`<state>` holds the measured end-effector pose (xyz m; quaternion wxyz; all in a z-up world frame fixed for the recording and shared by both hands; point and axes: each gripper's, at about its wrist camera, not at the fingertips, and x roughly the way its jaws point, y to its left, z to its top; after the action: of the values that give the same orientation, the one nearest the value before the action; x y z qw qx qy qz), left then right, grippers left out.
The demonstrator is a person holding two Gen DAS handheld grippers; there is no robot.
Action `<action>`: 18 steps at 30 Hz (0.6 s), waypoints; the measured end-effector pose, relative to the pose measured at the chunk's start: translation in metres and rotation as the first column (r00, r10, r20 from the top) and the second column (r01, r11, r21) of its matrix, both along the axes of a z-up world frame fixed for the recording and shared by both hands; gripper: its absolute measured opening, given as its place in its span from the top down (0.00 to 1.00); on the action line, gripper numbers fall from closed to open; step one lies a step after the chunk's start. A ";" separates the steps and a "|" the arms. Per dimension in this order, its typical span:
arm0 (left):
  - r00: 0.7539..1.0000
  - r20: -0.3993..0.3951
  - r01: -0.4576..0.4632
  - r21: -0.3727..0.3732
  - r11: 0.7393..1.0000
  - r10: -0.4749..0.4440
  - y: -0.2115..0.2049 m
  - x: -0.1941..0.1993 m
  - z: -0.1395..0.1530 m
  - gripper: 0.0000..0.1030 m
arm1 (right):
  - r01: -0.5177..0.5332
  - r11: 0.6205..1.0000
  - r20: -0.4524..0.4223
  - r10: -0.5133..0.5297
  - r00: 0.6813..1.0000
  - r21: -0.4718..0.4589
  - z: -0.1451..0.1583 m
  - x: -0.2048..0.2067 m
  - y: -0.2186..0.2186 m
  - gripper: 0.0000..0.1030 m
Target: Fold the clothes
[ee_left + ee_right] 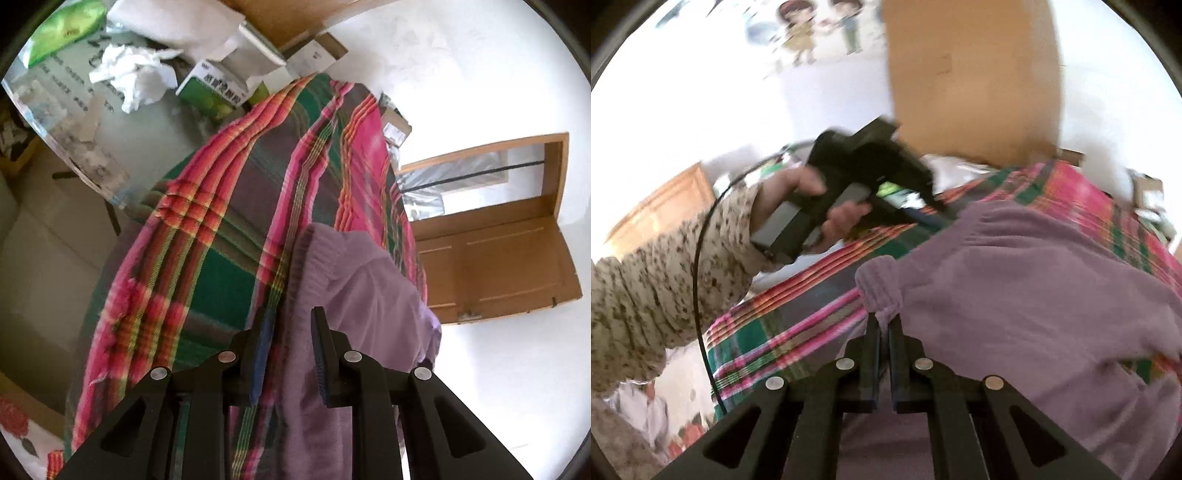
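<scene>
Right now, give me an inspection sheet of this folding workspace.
Surface: pink-and-green plaid cloth covers the work surface.
Job's things: lilac knit garment lies on the cloth.
Clutter: crumpled white paper, green printed carton, green plastic packet beyond the cloth.
Grippers: right gripper fingers shut on the garment's ribbed edge; left gripper fingers apart, garment between them.
Cables: black cable trails past the speckled sleeve.
Surroundings: brown wooden door, white wall.
</scene>
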<state>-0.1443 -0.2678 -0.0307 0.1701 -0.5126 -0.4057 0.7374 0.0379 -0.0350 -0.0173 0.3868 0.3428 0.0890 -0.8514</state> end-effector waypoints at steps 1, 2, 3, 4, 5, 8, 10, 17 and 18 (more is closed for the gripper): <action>1.000 0.005 0.000 0.005 1.000 0.000 0.001 -0.002 -0.003 0.79 | 0.027 1.000 0.000 -0.027 1.000 -0.015 0.002 -0.002 0.009 0.96; 1.000 0.011 0.000 0.009 1.000 0.000 0.001 -0.005 -0.005 0.79 | 0.053 0.998 0.001 -0.053 0.999 -0.031 0.004 -0.004 0.018 0.96; 1.000 0.015 -0.003 0.016 1.000 0.002 0.002 -0.007 -0.007 0.79 | 0.079 0.996 0.002 -0.079 0.997 -0.044 0.006 -0.006 0.026 0.96; 1.000 0.015 -0.007 0.030 1.000 0.007 0.003 -0.010 -0.008 0.79 | 0.099 0.994 0.007 -0.099 0.995 -0.055 0.008 -0.006 0.032 0.96; 1.000 0.015 -0.011 0.043 0.999 0.010 0.004 -0.013 -0.008 0.79 | 0.110 0.991 0.018 -0.109 0.994 -0.071 0.011 -0.006 0.038 0.96; 1.000 0.024 -0.012 0.052 0.999 0.011 0.013 -0.022 -0.010 0.79 | 0.117 0.988 0.047 -0.112 0.993 -0.100 0.016 -0.004 0.045 0.96; 0.999 0.033 -0.001 0.052 0.999 -0.001 0.019 -0.027 -0.011 0.79 | 0.095 0.990 0.049 -0.090 0.995 -0.107 0.017 0.000 0.043 0.96; 0.998 0.063 -0.006 0.037 0.999 0.004 0.029 -0.034 -0.009 0.76 | 0.076 0.989 0.051 -0.070 0.996 -0.127 0.018 0.007 0.041 0.96; 0.998 0.068 -0.009 0.026 1.000 0.007 0.031 -0.034 -0.008 0.76 | 0.072 0.989 0.056 -0.066 0.996 -0.127 0.017 0.008 0.040 0.96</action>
<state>-0.1785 -0.2370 -0.0385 0.1602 -0.5332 -0.4230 0.7149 0.0457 0.0047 0.0000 0.3806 0.3418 0.0122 -0.8592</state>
